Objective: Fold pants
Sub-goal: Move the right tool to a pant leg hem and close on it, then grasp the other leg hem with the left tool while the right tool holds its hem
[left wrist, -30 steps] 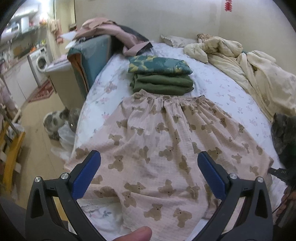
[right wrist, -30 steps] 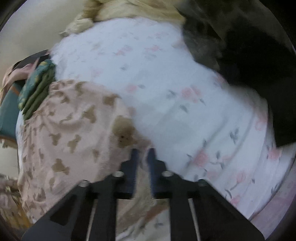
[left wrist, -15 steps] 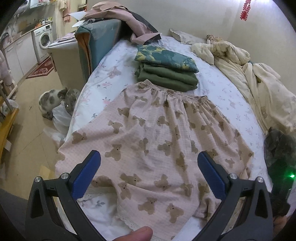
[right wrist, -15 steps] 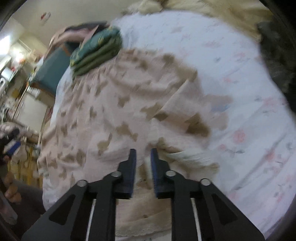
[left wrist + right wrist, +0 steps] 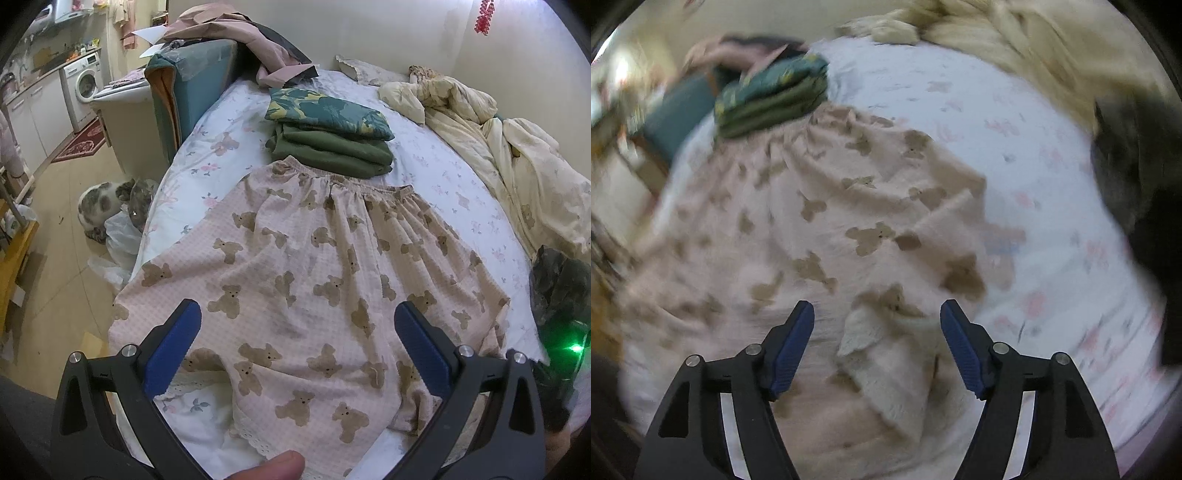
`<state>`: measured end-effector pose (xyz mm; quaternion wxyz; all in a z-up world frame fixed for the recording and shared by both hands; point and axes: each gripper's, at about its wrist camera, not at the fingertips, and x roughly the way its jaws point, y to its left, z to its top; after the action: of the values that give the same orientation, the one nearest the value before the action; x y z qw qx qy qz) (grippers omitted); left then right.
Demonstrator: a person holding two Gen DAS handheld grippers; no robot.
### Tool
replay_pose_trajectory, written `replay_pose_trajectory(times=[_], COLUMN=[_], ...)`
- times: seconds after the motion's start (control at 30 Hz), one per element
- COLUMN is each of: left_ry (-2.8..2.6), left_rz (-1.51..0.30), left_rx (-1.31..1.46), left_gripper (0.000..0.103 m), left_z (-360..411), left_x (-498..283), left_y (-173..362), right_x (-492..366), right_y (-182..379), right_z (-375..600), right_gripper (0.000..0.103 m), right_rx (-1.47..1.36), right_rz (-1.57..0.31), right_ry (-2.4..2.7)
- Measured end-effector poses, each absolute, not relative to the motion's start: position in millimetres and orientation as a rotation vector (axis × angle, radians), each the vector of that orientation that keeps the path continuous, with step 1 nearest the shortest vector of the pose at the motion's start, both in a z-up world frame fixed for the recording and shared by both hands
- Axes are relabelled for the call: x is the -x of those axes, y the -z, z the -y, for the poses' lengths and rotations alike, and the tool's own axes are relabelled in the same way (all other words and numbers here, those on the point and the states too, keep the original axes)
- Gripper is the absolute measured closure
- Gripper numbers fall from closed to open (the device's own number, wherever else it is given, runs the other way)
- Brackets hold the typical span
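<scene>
Pink pants with brown bear print point(image 5: 314, 266) lie spread flat on the bed, waistband at the far end, lace-trimmed leg hems toward me. My left gripper point(image 5: 297, 343) is open and empty, hovering above the near hems. In the blurred right wrist view the same pants point(image 5: 820, 221) fill the middle, with a crumpled fold of the right leg point(image 5: 886, 343) between the fingers. My right gripper point(image 5: 877, 339) is open just above that fold.
A stack of folded green clothes point(image 5: 332, 136) sits beyond the waistband. A cream duvet point(image 5: 517, 147) is bunched at the right. A dark mottled object point(image 5: 557, 288) lies at the right bed edge. A teal chair point(image 5: 192, 88), floor clutter and a washing machine point(image 5: 86, 81) stand left.
My right gripper has opened and let go of the pants leg it held shut. The left gripper has drawn back a little, staying open.
</scene>
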<state>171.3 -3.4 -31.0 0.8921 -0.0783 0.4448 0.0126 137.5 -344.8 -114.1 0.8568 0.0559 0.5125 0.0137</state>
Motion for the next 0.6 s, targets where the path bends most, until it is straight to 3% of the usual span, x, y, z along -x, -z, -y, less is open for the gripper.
replay_pose_trajectory(times=[0.07, 0.17, 0.2, 0.23, 0.27, 0.33, 0.6], left_ry=[-0.039, -0.056, -0.056, -0.056, -0.053, -0.046, -0.001], left_rz=[-0.911, -0.896, -0.897, -0.899, -0.906, -0.918, -1.033], left_rx=[0.141, 0.124, 0.125, 0.128, 0.132, 0.129, 0.091], left_gripper=[0.000, 0.000, 0.000, 0.000, 0.000, 0.000, 0.000], left_z=[4, 1, 0, -1, 0, 2, 26], left_x=[-171, -170, -170, -171, -172, -172, -215], left_y=[31, 30, 30, 30, 31, 32, 31], right_x=[-149, -153, -152, -151, -148, -141, -93], right_y=[127, 139, 143, 143, 142, 127, 74], right_z=[337, 354, 361, 363, 365, 372, 437], right_gripper=[0.030, 0.031, 0.042, 0.081, 0.096, 0.102, 0.102], right_rx=[0.012, -0.063, -0.115, -0.152, -0.183, -0.202, -0.571], right_rz=[-1.113, -1.164, -1.191, -1.200, -1.206, -1.170, -1.001], right_ry=[0.050, 0.104, 0.090, 0.060, 0.027, 0.038, 0.151])
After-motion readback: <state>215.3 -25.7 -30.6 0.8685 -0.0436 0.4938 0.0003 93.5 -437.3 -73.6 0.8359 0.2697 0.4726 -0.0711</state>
